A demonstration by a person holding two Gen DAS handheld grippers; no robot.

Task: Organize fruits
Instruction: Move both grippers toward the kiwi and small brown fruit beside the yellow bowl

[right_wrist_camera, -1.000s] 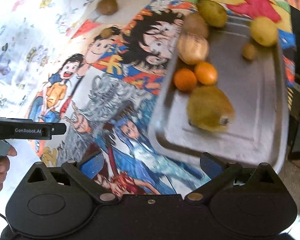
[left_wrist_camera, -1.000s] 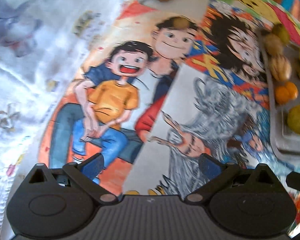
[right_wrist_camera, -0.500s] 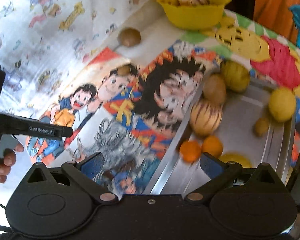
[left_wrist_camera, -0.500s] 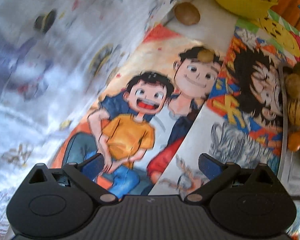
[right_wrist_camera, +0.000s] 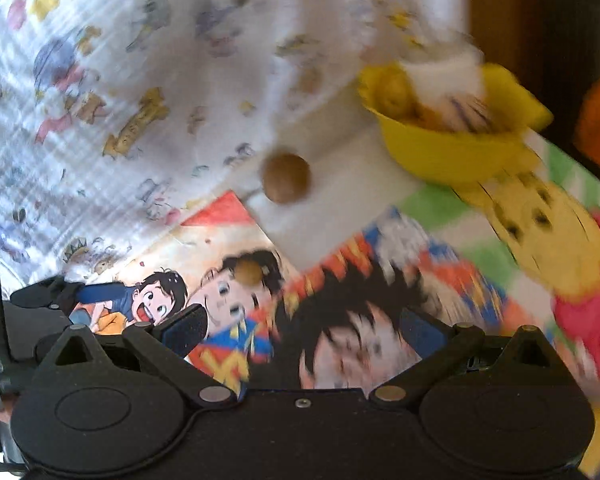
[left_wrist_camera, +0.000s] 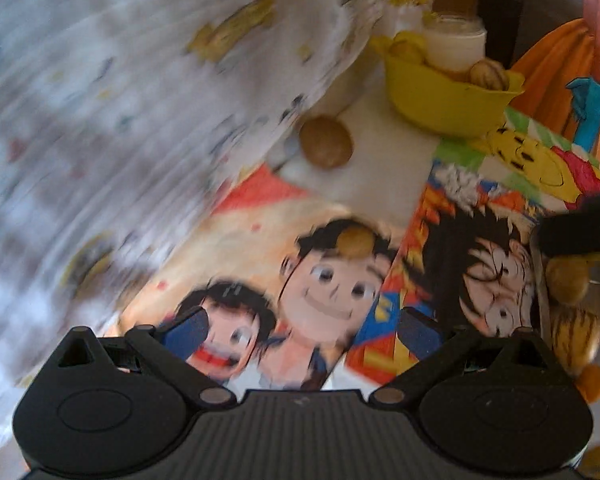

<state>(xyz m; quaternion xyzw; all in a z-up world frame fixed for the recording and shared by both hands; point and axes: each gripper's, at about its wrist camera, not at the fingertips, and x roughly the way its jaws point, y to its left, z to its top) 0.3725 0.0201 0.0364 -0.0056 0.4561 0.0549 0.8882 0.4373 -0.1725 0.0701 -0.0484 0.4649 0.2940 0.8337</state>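
Note:
A brown round fruit (left_wrist_camera: 326,147) lies on the white patch of the table; it also shows in the right wrist view (right_wrist_camera: 286,178). A small tan fruit (left_wrist_camera: 355,242) sits on the cartoon cloth, seen too in the right wrist view (right_wrist_camera: 249,272). A yellow bowl (left_wrist_camera: 444,102) holding fruits stands at the back, also in the right wrist view (right_wrist_camera: 452,148). Several fruits (left_wrist_camera: 568,280) lie on a metal tray's (left_wrist_camera: 540,300) left edge. My left gripper (left_wrist_camera: 304,330) is open and empty. My right gripper (right_wrist_camera: 304,326) is open and empty.
The table is covered with a cartoon-printed cloth (left_wrist_camera: 328,300). A white printed fabric (right_wrist_camera: 120,80) hangs at the back left. The left gripper's body (right_wrist_camera: 40,296) shows at the right view's left edge. An orange object (left_wrist_camera: 560,52) stands at the back right.
Both grippers have moved forward toward the yellow bowl and the brown fruit. The tray has slid out of the right wrist view. Both stay open.

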